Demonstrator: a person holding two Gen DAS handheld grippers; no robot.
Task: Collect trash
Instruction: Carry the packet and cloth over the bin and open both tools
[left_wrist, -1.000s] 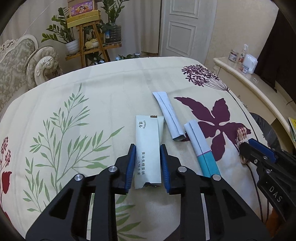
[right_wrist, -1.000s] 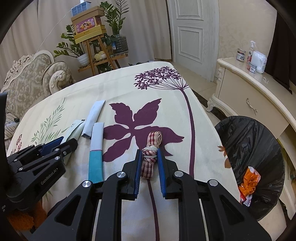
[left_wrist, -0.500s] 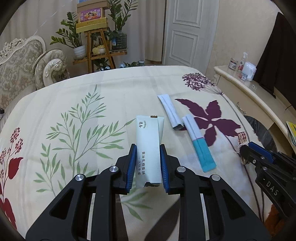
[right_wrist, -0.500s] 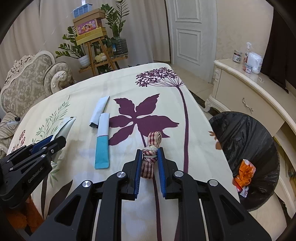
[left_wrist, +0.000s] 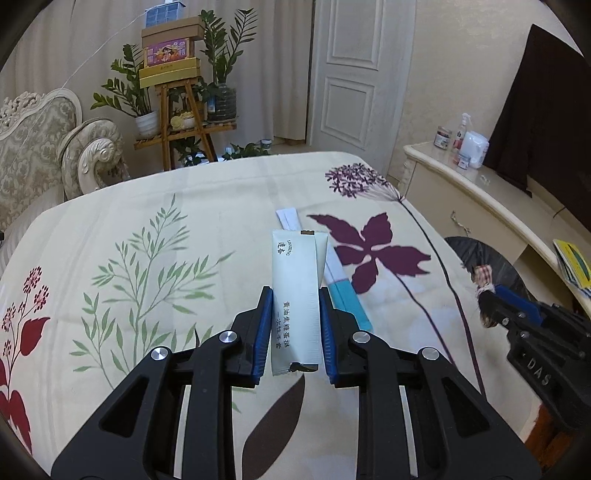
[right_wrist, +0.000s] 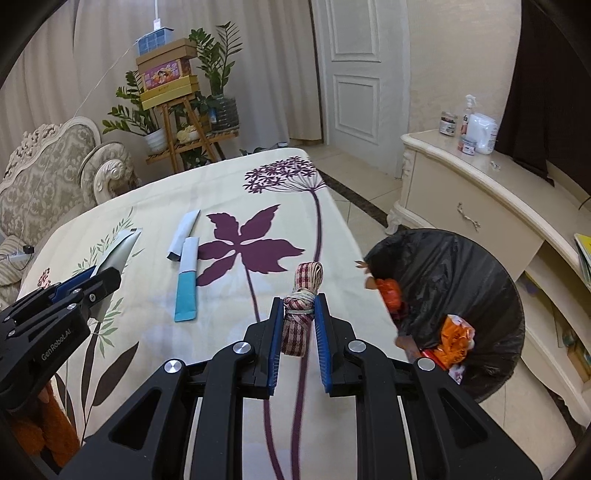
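Left wrist view: left tongs (left_wrist: 295, 321) clamp a pale green printed sachet (left_wrist: 295, 295), apparently lifted off the floral tabletop (left_wrist: 147, 221). Right tongs (right_wrist: 298, 325) pinch a red-checked knotted ribbon bundle (right_wrist: 300, 314) beside the black-lined bin (right_wrist: 461, 280).

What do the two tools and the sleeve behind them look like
Both tools, the left tool and the right tool, are black plastic frames with cut-out arms, silver round bolts and blue ribbed pads. White lettering marks their sides. An orange knitted sleeve shows behind the left one.

Two packets (right_wrist: 186, 273) lie mid-table (right_wrist: 229, 192); the bin (right_wrist: 461, 295) stands off its right edge, wrappers (right_wrist: 452, 338) inside.
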